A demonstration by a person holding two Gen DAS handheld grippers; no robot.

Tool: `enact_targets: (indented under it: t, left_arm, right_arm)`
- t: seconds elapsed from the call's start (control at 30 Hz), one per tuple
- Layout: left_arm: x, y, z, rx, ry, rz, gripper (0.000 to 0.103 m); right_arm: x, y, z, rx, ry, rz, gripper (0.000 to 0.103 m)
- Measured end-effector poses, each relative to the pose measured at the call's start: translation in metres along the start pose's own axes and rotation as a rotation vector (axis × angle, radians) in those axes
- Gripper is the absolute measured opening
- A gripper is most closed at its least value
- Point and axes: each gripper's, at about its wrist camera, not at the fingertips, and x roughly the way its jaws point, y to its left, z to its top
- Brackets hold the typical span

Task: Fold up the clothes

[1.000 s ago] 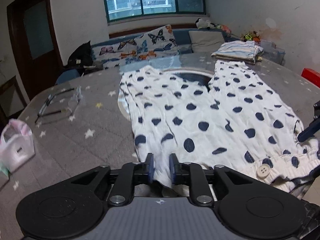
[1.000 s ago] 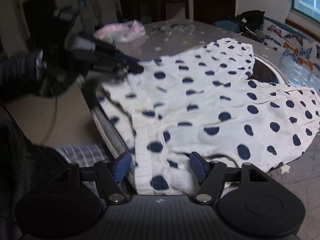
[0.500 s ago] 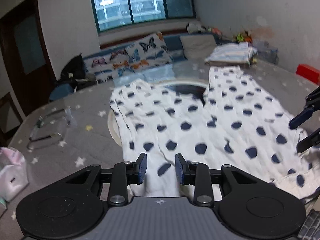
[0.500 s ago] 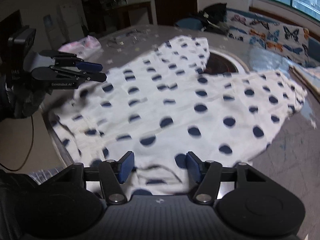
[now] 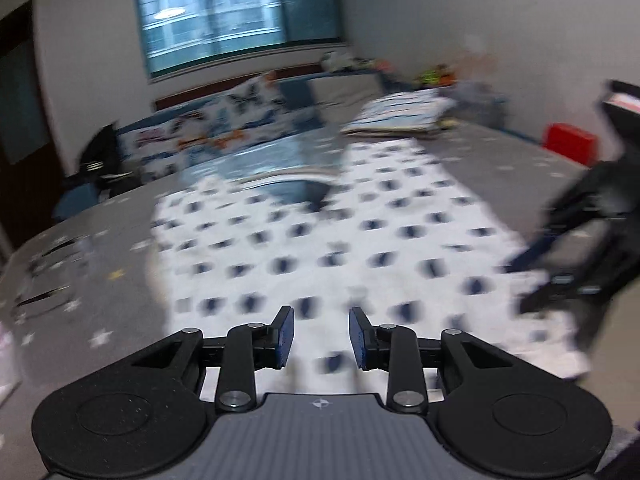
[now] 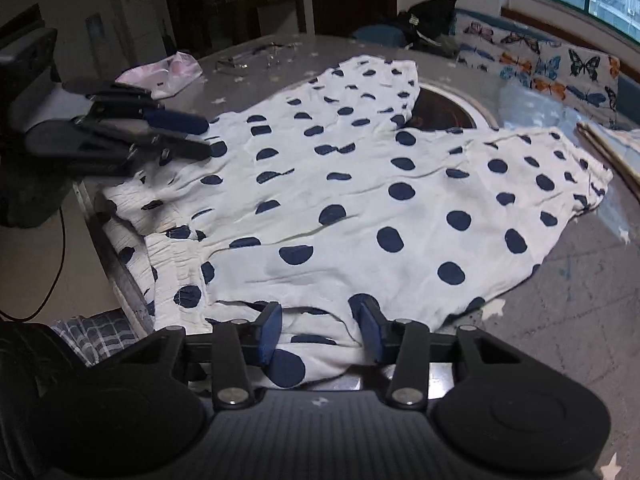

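— Where are we seeing the polka-dot garment (image 6: 360,184) lying?

— It is lying spread across the desk (image 6: 592,304), its two leg-like halves reaching toward the far edge and its gathered band hanging over the near edge. In the left wrist view it (image 5: 320,248) is blurring badly, so we are not reading its finer creases there.

— How is the left claw (image 5: 321,338) standing?

— We are seeing its blue pads (image 5: 285,336) standing well apart with nothing between them, hovering above the near part of the cloth. From the right wrist view it (image 6: 202,136) is pointing in over the desk's near-left corner, just above the band.

— And the right claw (image 6: 319,334)?

— Its fingers are spreading wide too, gripping nothing; it is sitting at the near edge, with a hem fold lying between the pads. We cannot tell whether they are touching the fabric. In the left view it (image 5: 532,272) is showing as a dark smear at the right.

— Anything else on the desk?

— A folded stack (image 5: 396,116) is sitting at the far edge beyond the garment, and a pink bag (image 6: 164,74) is lying near the left edge.
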Motion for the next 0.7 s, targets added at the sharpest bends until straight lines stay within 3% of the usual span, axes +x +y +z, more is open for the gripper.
enact_targets:
  t: [0.1, 0.27, 0.33, 0.5, 0.7]
  left_arm:
    - [-0.004, -0.026, 0.002, 0.031, -0.011, -0.102, 0.034]
    - [-0.011, -0.068, 0.005, 0.084, -0.027, -0.269, 0.034]
    - [-0.012, -0.083, 0.004, 0.119, -0.027, -0.312, 0.041]
    - [-0.004, -0.106, 0.0, 0.174, -0.003, -0.352, 0.044]
    - [0.015, -0.117, -0.01, 0.227, 0.034, -0.326, 0.043]
  right_arm:
    - [-0.016, -0.007, 0.004, 0.035, -0.047, -0.003, 0.043]
    - [-0.037, -0.033, 0.012, 0.124, -0.119, -0.102, 0.044]
    - [-0.04, -0.046, 0.013, 0.155, -0.136, -0.142, 0.044]
    - [-0.036, -0.08, 0.017, 0.234, -0.142, -0.199, 0.044]
    - [-0.024, -0.131, 0.025, 0.356, -0.14, -0.239, 0.044]
